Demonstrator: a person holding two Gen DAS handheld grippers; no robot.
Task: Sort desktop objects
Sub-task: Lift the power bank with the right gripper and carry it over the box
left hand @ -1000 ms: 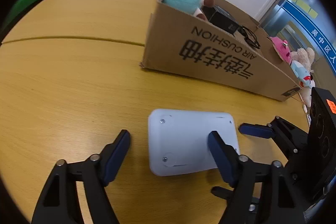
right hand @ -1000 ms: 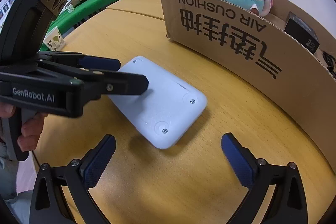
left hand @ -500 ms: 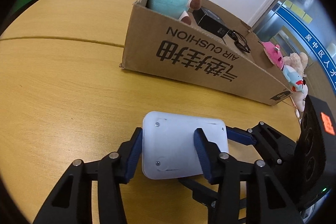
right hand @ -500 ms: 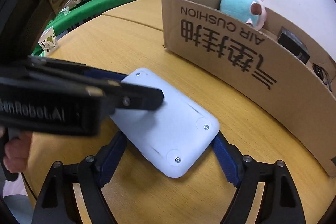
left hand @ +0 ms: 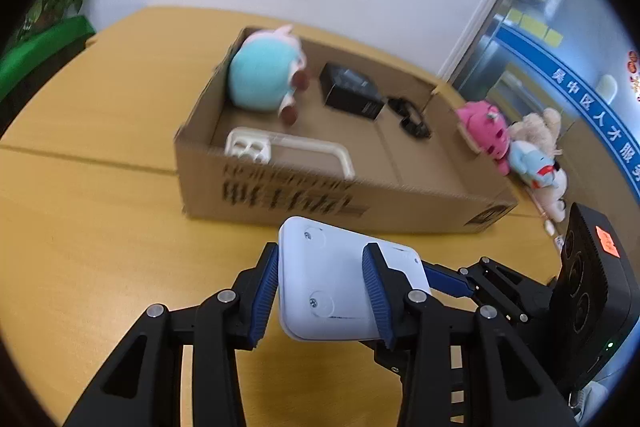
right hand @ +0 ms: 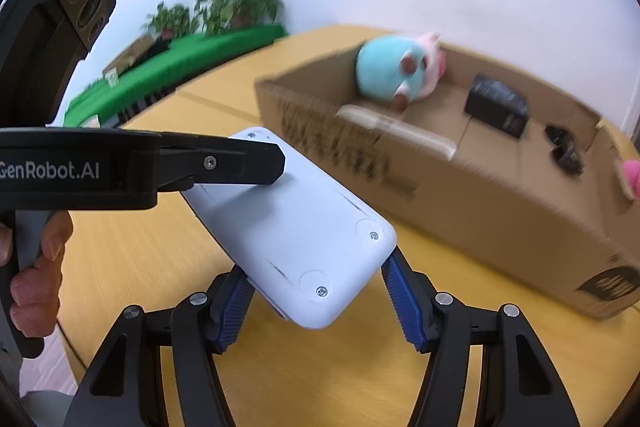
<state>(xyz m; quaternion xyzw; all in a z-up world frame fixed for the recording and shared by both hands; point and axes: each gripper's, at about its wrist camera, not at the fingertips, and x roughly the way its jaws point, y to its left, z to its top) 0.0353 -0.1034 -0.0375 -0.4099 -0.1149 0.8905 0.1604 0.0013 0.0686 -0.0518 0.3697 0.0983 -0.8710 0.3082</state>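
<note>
A white flat device (left hand: 326, 285) with screws in its back is held off the wooden table (left hand: 80, 235) by both grippers. My left gripper (left hand: 320, 291) is shut on its near end. My right gripper (right hand: 316, 301) is shut on its other end, and the device shows in the right wrist view (right hand: 296, 227). The left gripper's finger (right hand: 224, 163) lies across the device's far side there. The open cardboard box (left hand: 280, 195) stands just beyond, lower than the device.
The box holds a teal plush (left hand: 264, 75), a black box (left hand: 352, 91), black glasses (left hand: 412, 115) and a white tray (left hand: 288, 151). Pink and beige plush toys (left hand: 516, 143) lie past the box's right end. Green planters (right hand: 180, 55) border the table.
Both grippers closed on the white device and lifted it off the table, toward the box. The view now looks down into the box.
</note>
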